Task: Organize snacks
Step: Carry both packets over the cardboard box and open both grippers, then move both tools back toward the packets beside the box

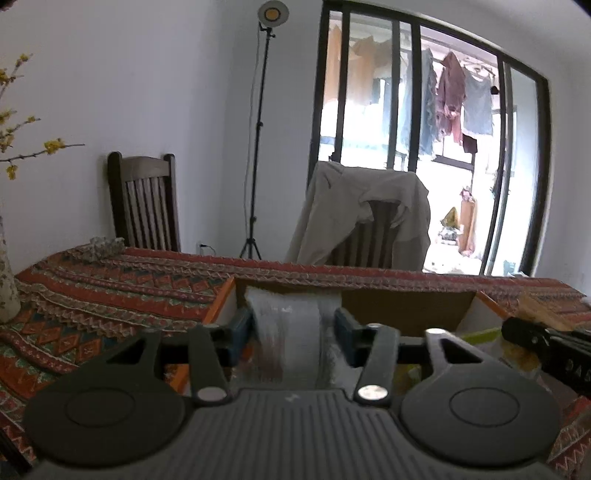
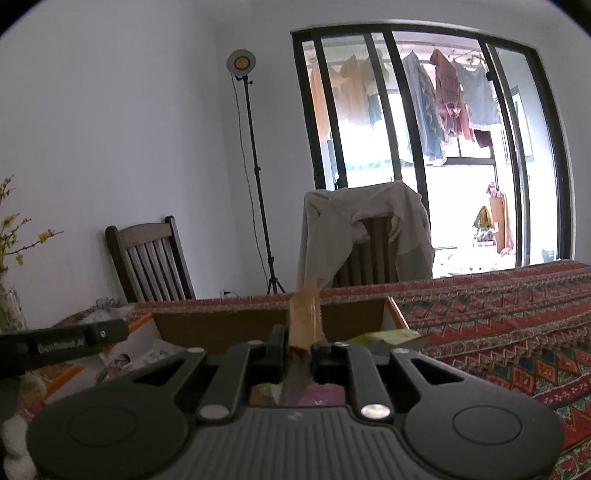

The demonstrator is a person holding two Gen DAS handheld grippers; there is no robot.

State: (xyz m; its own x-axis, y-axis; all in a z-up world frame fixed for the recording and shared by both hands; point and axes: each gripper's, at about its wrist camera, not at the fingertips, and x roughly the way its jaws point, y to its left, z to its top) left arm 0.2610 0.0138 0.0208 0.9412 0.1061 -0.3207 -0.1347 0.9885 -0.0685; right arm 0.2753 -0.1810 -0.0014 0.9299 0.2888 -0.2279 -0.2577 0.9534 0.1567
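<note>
while the left gripper (image 1: 293, 332) stands apart around a white packet (image 1: 288, 328) over the box (image 1: 406, 310), the right gripper (image 2: 299, 354) clamps a tan packet (image 2: 304, 317).

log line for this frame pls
left gripper: open around white packet | right gripper: shut on tan packet | both over box

A pale snack packet (image 1: 291, 332) stands between the left hand-held gripper (image 1: 293, 334) fingers, over the cardboard box (image 1: 406, 306).

Two grippers (image 1: 293, 332), two chairs (image 1: 144, 206), one box (image 2: 258, 325), one lamp (image 1: 272, 13)
</note>
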